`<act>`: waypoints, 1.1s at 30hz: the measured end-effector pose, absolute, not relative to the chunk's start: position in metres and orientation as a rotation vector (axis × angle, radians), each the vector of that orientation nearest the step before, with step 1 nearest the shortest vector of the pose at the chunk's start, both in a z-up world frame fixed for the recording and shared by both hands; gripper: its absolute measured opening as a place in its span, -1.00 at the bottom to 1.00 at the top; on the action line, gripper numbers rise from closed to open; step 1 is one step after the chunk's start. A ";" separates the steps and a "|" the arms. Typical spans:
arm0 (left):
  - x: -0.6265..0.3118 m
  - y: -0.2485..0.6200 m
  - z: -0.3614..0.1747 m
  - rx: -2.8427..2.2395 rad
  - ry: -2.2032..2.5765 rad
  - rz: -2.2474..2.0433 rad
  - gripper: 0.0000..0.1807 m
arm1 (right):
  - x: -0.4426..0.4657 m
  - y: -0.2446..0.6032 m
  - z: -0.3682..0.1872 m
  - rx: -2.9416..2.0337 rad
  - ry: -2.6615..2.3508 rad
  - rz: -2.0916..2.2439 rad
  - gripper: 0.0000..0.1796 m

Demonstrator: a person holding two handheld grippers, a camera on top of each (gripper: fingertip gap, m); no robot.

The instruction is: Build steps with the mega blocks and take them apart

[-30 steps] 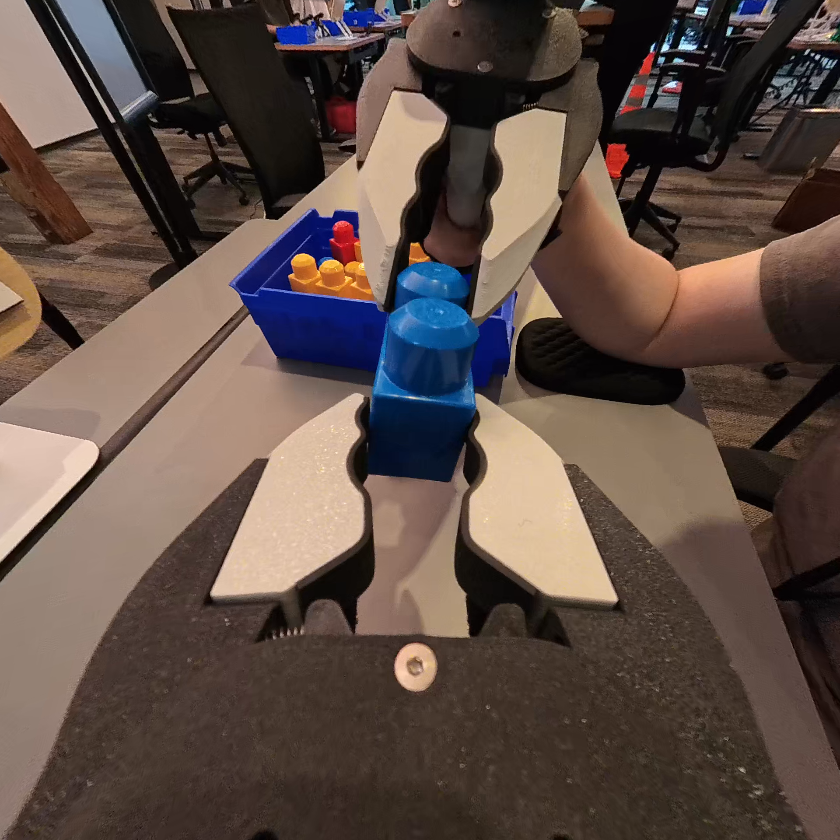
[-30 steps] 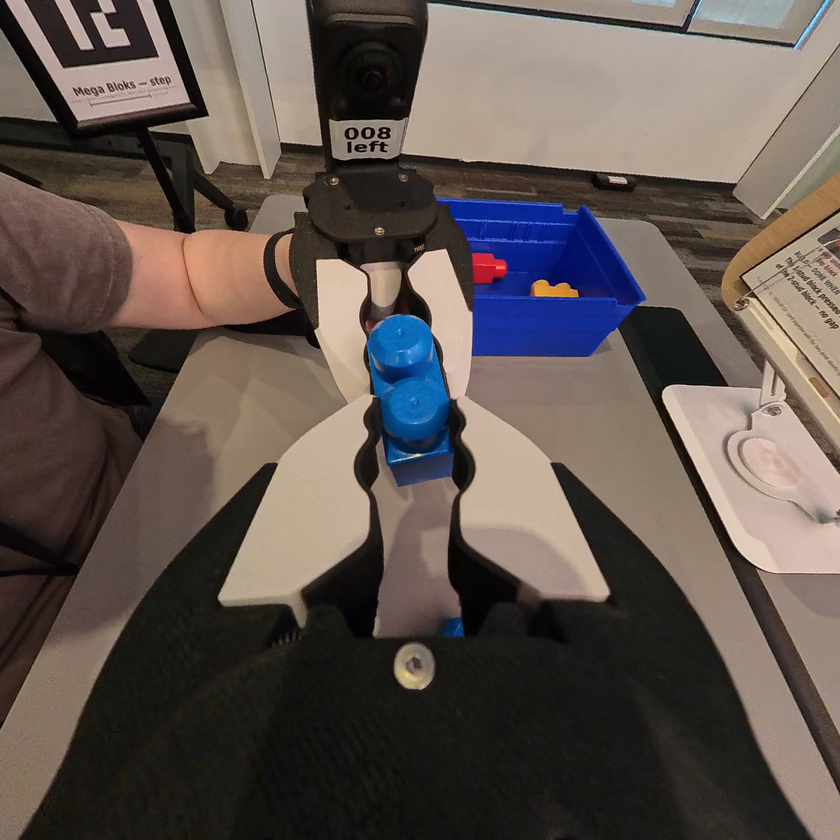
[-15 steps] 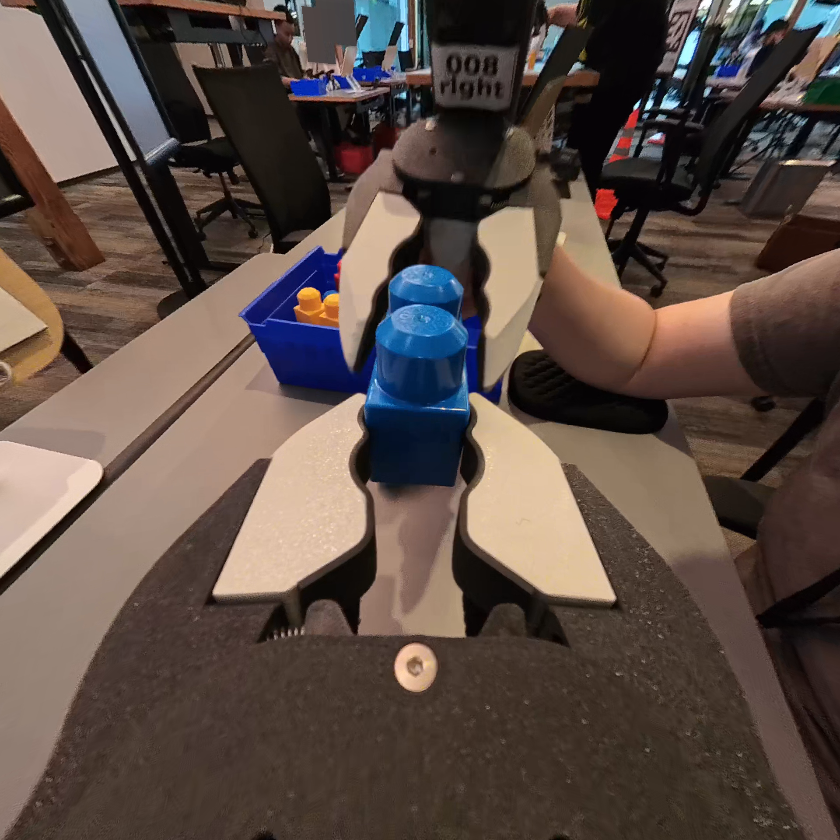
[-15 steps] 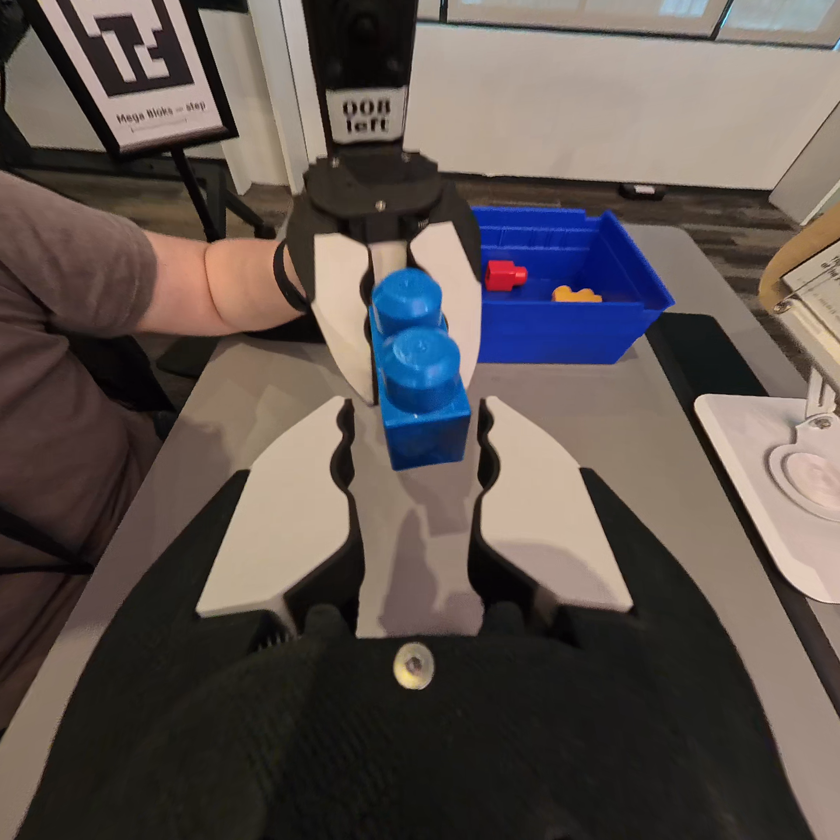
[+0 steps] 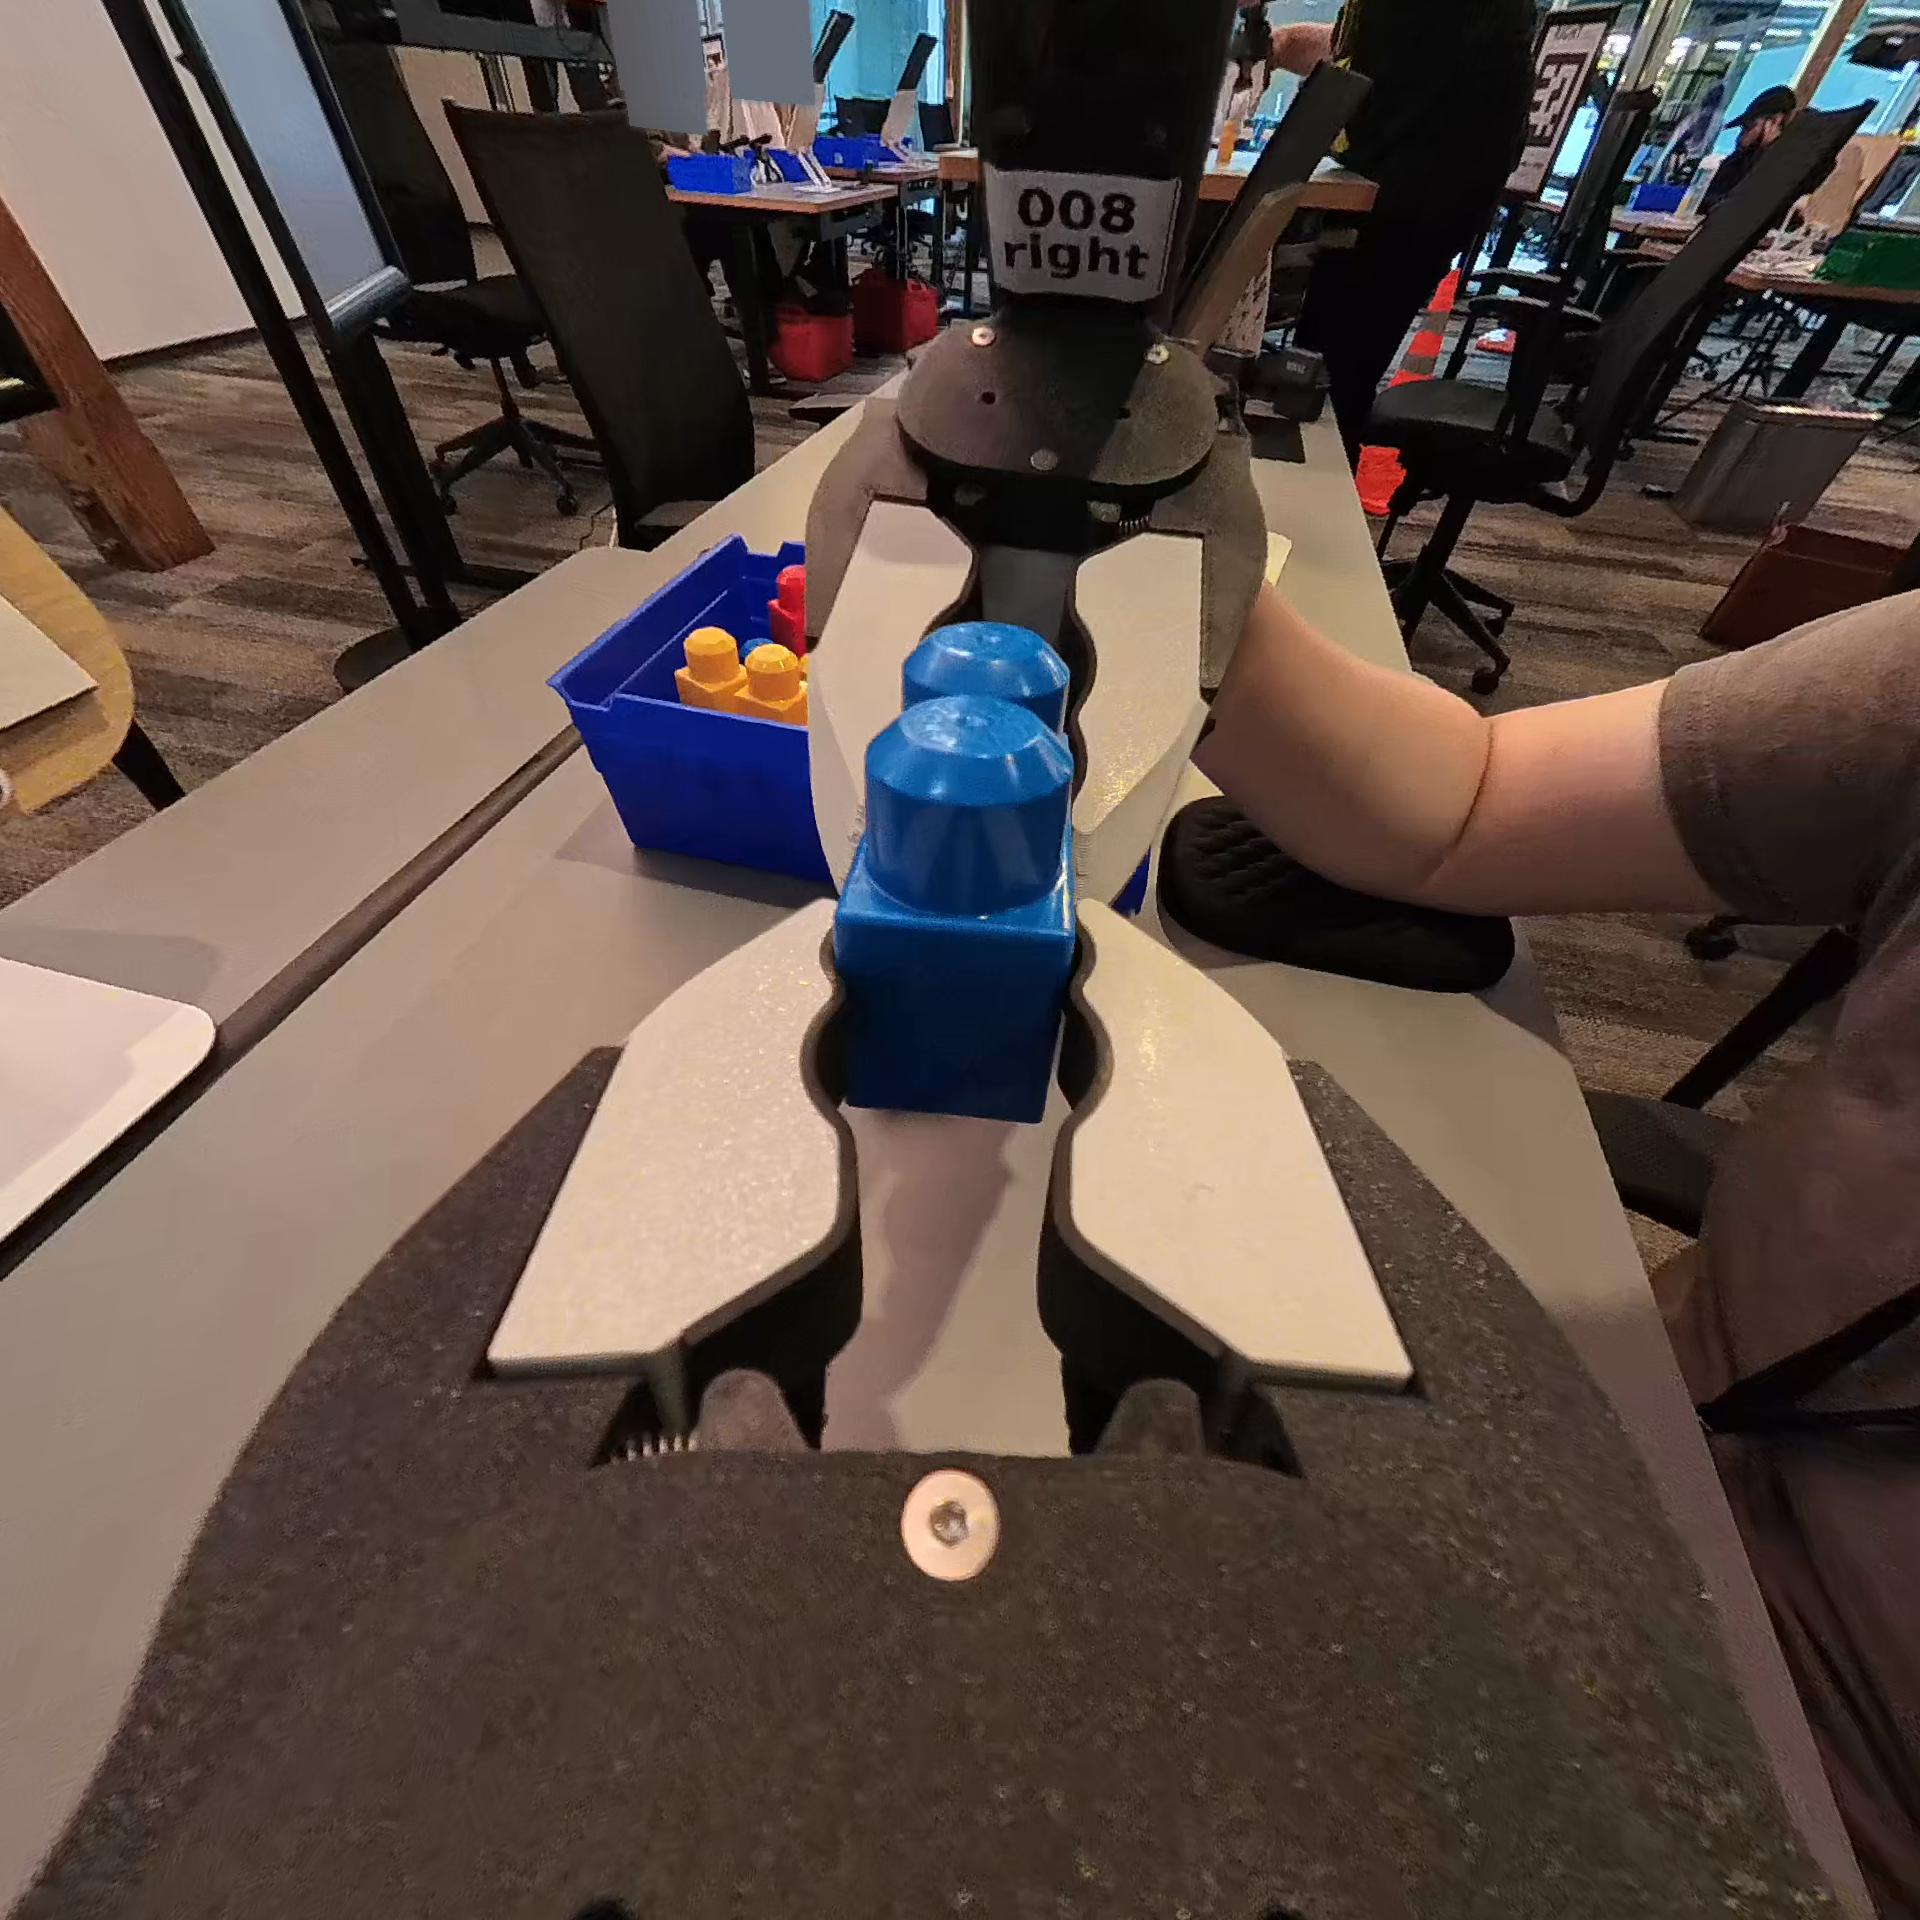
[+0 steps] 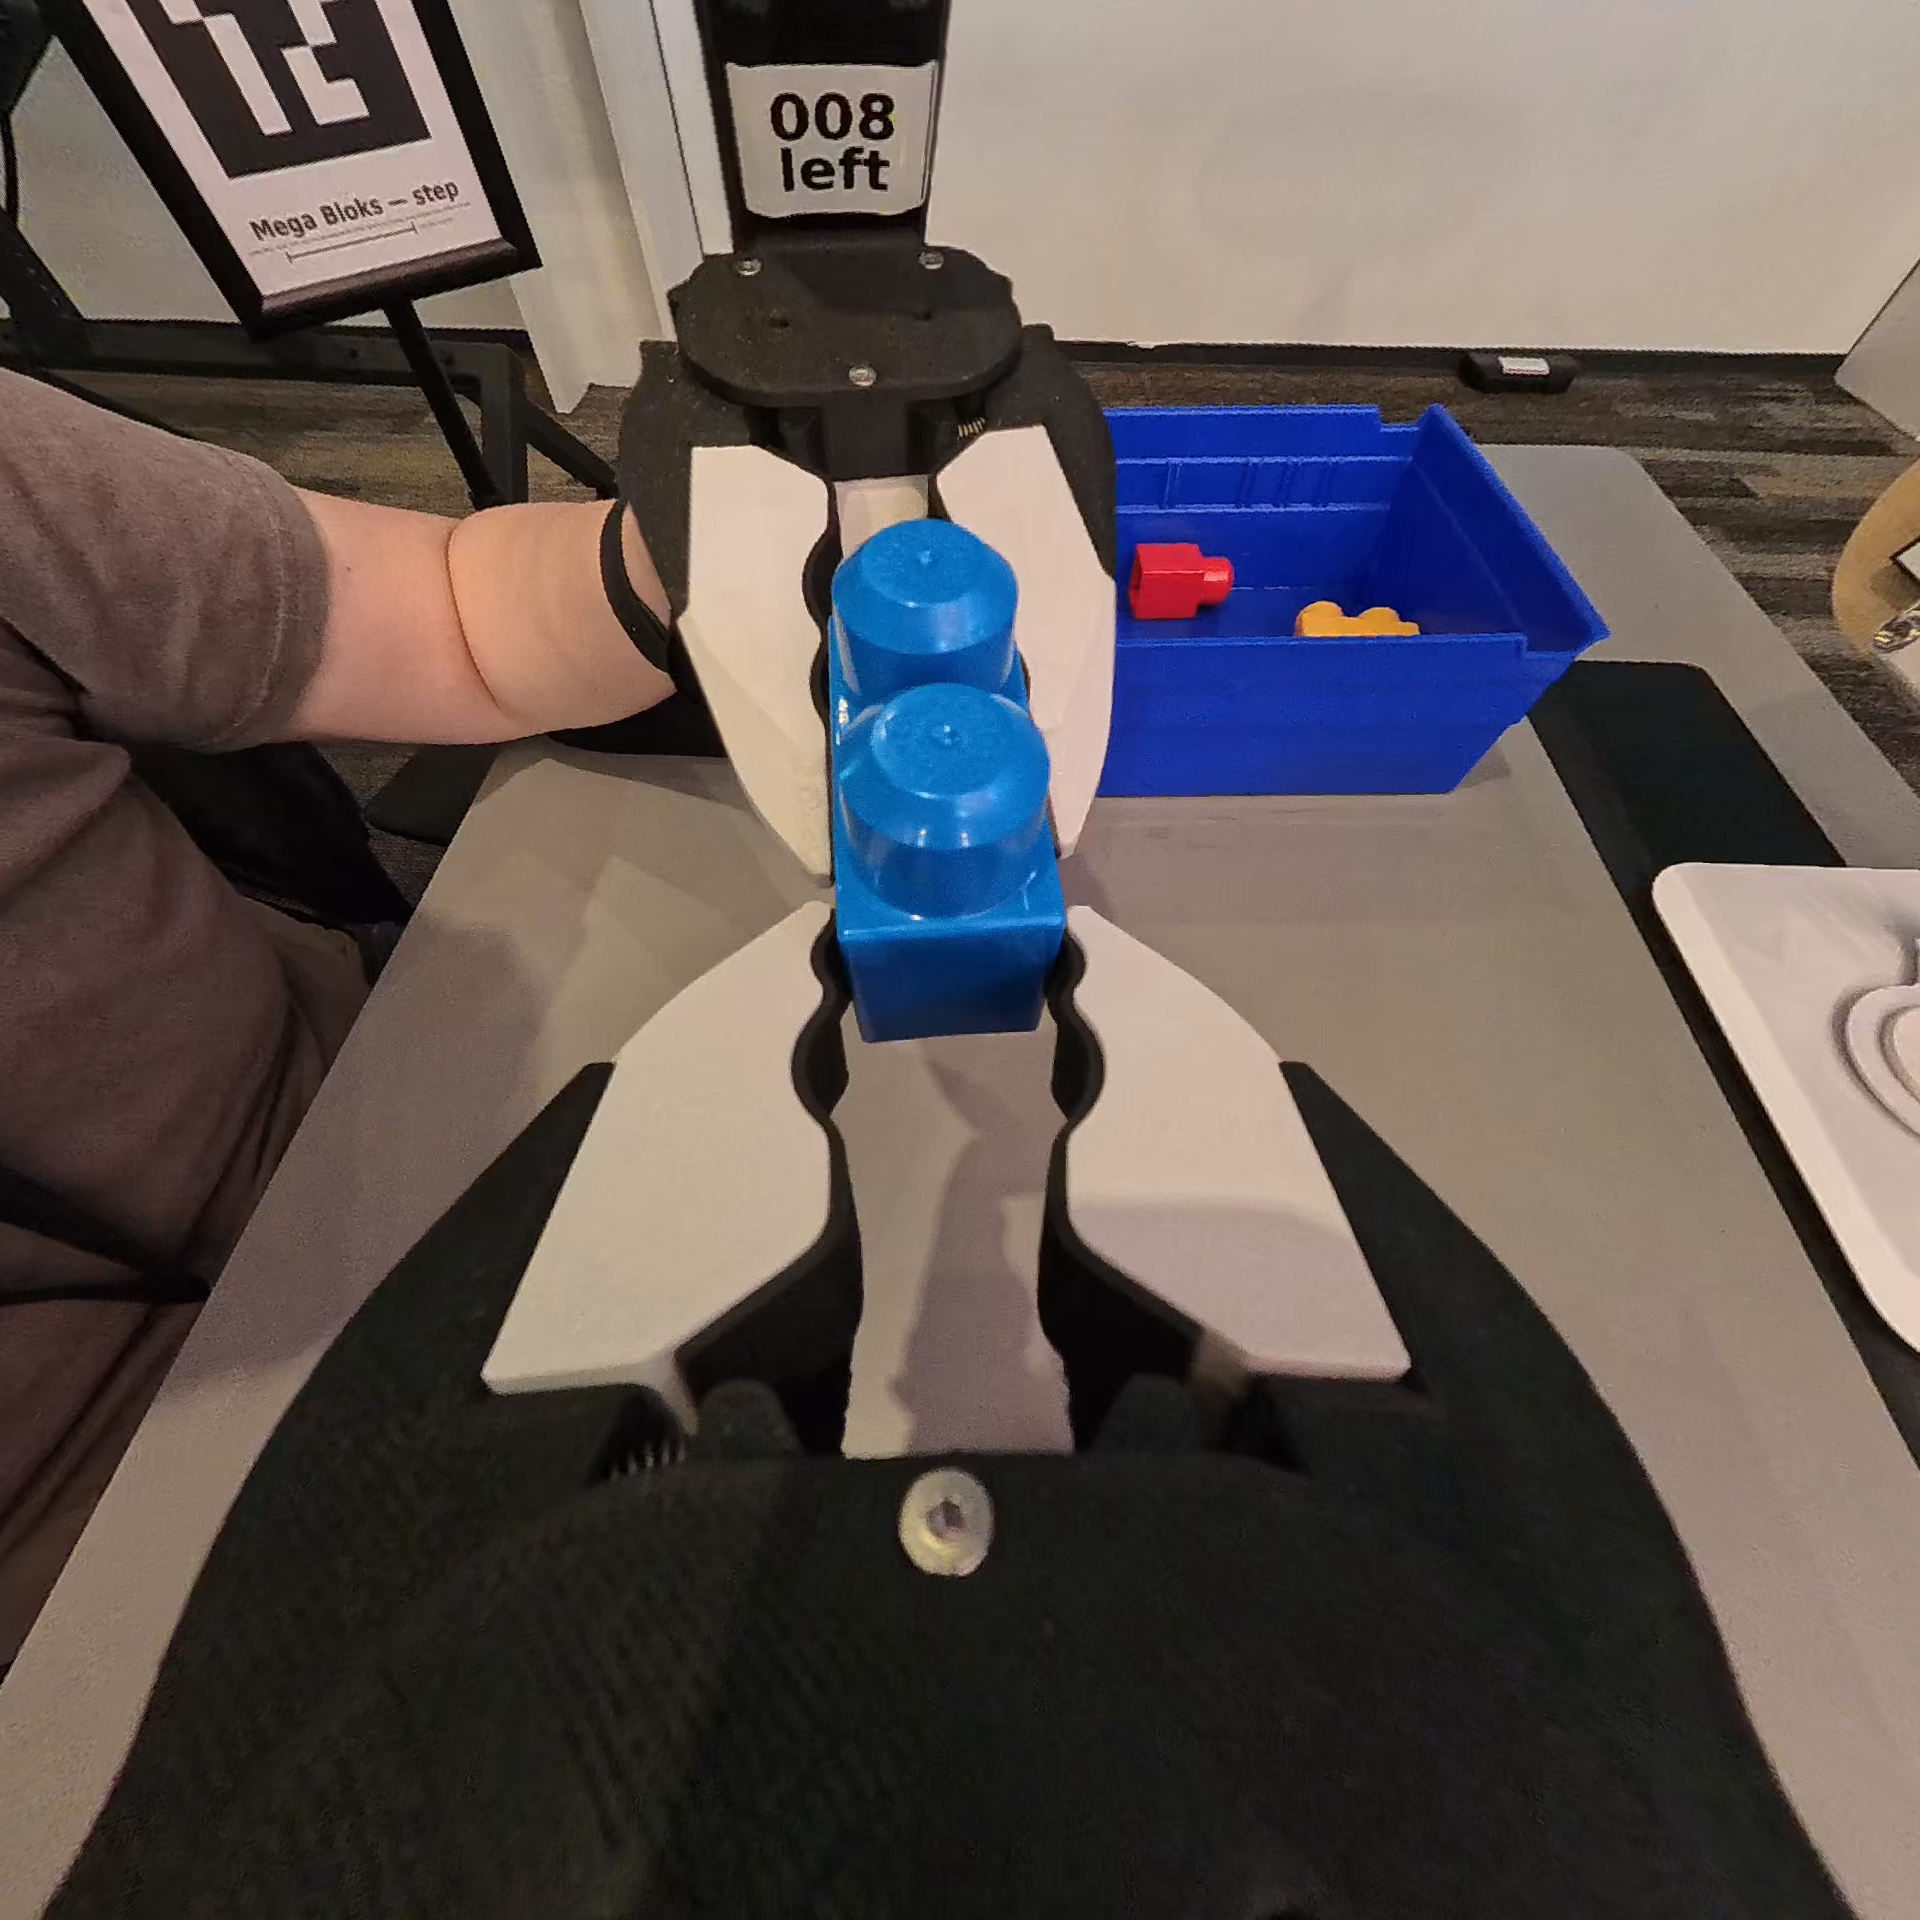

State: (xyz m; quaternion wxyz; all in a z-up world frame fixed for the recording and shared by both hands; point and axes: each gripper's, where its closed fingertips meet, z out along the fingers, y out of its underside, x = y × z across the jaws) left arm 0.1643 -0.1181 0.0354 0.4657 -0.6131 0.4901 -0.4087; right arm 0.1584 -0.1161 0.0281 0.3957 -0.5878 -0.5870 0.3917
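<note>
Above the middle of the grey bench [image 6: 1351, 935], a blue two-stud block [image 5: 951, 997] hangs between two facing grippers. The left gripper [image 5: 951, 1013] is clamped on one end; the right gripper [image 6: 945, 966] seems to pinch the other end too, though its contact is hard to judge. At the bench's far edge a blue bin [image 6: 1299, 717] holds a red block [image 6: 1174, 582] and an orange block [image 6: 1351, 621]

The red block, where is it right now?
The red block lies inside the blue bin at the table's far side, beside an orange block, in the right wrist view.
</note>
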 end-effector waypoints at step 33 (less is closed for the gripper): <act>0.044 -0.002 -0.002 -1.746 1.064 0.399 -0.59 | 0.269 -0.085 -0.116 -2.192 -1.953 -0.223 -0.45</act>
